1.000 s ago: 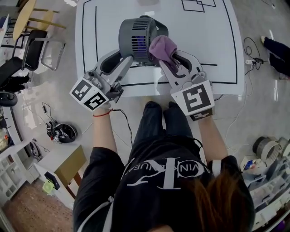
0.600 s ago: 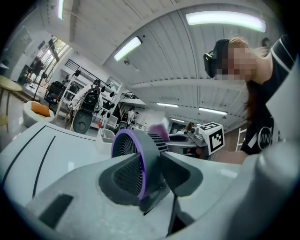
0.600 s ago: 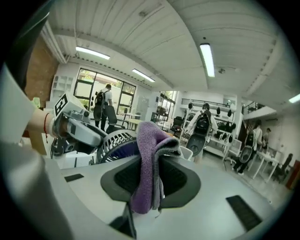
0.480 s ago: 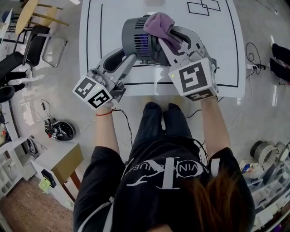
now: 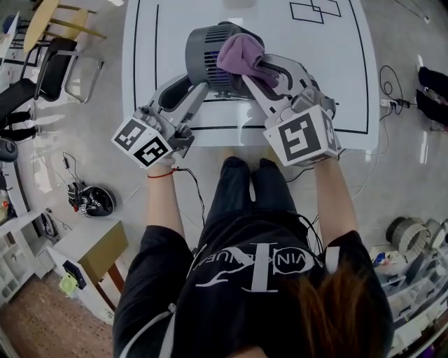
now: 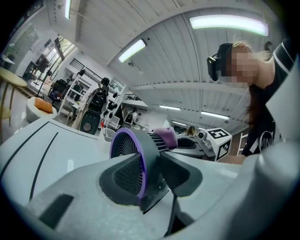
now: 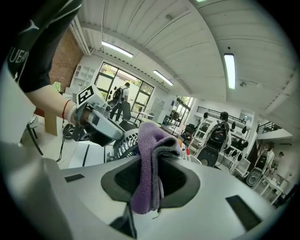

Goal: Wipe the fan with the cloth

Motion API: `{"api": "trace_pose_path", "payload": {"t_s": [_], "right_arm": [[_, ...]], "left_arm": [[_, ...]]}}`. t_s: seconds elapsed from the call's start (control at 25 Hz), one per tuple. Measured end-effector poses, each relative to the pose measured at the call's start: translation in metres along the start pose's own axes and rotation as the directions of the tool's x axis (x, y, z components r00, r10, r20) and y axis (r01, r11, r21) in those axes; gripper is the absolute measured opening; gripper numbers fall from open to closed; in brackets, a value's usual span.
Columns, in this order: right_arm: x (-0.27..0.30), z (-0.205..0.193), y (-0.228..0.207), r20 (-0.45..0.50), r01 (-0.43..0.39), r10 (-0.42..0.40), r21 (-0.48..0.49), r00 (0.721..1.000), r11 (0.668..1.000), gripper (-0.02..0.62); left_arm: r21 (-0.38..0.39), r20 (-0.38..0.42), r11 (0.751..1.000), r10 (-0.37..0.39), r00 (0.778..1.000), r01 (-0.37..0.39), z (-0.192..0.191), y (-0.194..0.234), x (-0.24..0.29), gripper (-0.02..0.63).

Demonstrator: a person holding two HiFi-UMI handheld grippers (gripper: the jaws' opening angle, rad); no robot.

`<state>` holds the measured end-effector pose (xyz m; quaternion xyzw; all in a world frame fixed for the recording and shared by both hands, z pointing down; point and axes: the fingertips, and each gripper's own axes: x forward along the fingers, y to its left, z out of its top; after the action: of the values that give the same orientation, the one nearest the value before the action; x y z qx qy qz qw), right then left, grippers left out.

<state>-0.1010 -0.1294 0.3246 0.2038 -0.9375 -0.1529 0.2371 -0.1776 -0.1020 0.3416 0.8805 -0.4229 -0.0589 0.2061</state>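
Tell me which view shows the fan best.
The left gripper view: the fan sits between its jaws, grille clear. The head view shows it from above, partly under the cloth. The right gripper view shows only a sliver behind the cloth.

A glossy white rectangular table [image 5: 329, 63] bears thin black lines [image 5: 155, 49]: an outline just inside its edges, a second line along the left edge, and small overlapping black squares [image 5: 308, 8] at the far edge. A grey round fan with a purple inner ring [image 5: 208, 49] stands near the near edge, left of centre; its base is hidden.
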Motion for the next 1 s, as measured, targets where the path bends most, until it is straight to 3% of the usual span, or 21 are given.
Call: {"api": "trace_pose_path", "payload": {"t_s": [0.12,0.32,1.0], "right_arm": [[0.006,0.001,-0.014,-0.007,0.037,-0.037,0.009,0.999,0.999,0.100],[0.025,-0.001,-0.041,-0.044,0.085,-0.089,-0.078,0.995,0.993,0.100],[0.062,-0.060,-0.039,-0.187,0.023,-0.024,-0.008,0.982,1.000,0.098]], "left_arm": [[0.008,-0.006,1.000,-0.020,1.000,0.020,0.000,-0.003,0.001,0.130],[0.008,-0.004,0.999,-0.033,0.999,0.033,0.001,-0.005,0.002,0.126],[-0.064,0.024,0.998,-0.006,1.000,0.007,-0.007,0.007,-0.004,0.132]]}}
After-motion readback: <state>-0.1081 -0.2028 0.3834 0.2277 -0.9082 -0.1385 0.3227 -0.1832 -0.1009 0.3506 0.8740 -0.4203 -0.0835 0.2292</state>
